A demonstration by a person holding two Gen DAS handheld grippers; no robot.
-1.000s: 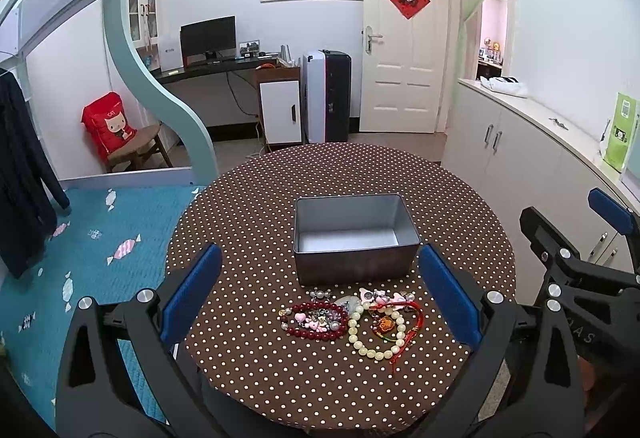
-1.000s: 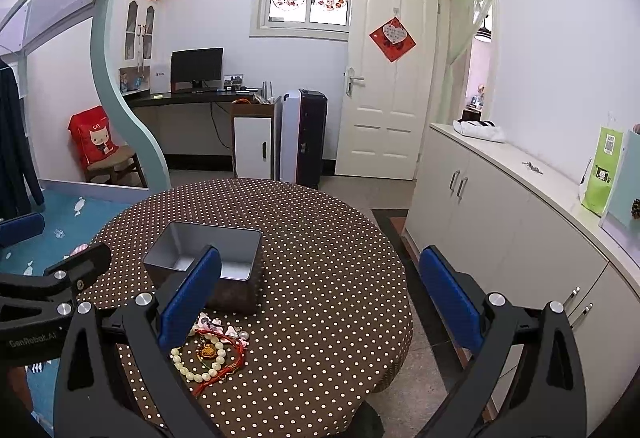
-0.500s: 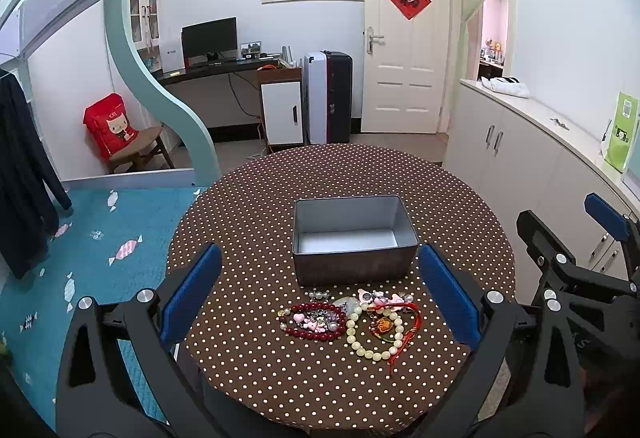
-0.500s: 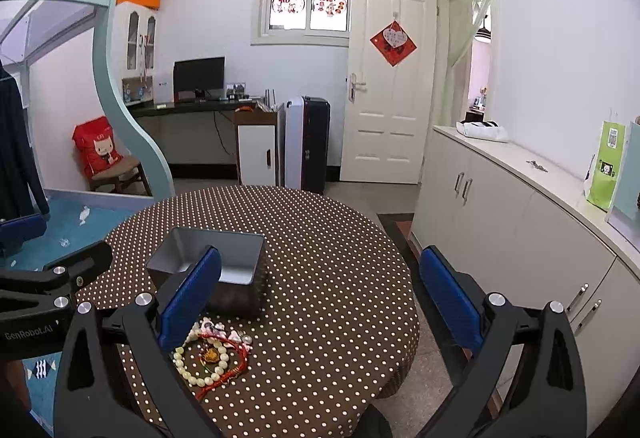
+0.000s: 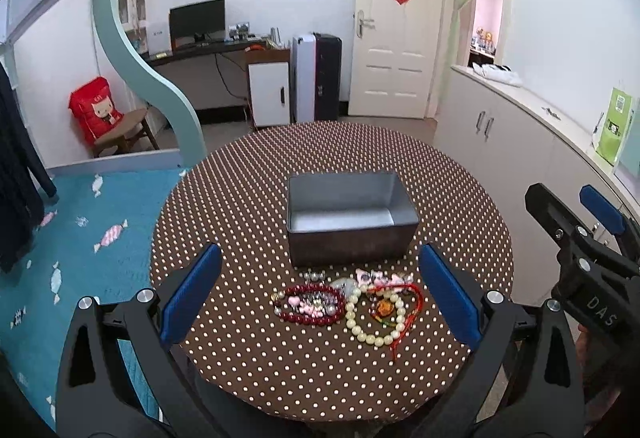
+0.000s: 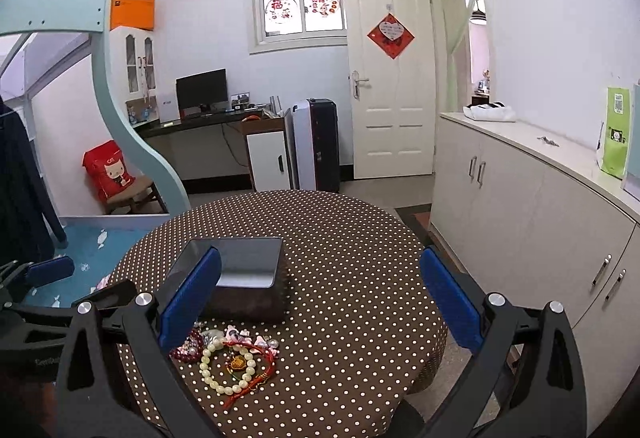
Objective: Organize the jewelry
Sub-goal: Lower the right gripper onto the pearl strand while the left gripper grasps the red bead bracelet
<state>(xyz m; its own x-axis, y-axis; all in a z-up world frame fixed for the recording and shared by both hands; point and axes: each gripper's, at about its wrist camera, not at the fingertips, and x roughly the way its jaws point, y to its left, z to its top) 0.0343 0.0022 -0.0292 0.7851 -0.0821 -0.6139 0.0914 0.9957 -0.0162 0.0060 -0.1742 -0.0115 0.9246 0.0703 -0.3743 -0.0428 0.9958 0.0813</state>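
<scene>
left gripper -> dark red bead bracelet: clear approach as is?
Probably yes. The left gripper is open, and the dark red bead bracelet lies straight ahead; nothing covers it, though pink charms rest inside it.

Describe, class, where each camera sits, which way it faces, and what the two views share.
Left wrist view: on the left gripper, facing the metal box and jewelry head-on; its open blue fingers and the right gripper show.
Right wrist view: on the right gripper, aimed further right; its open fingers show, left gripper at the left edge.
Shared: table, box, jewelry, door.
</scene>
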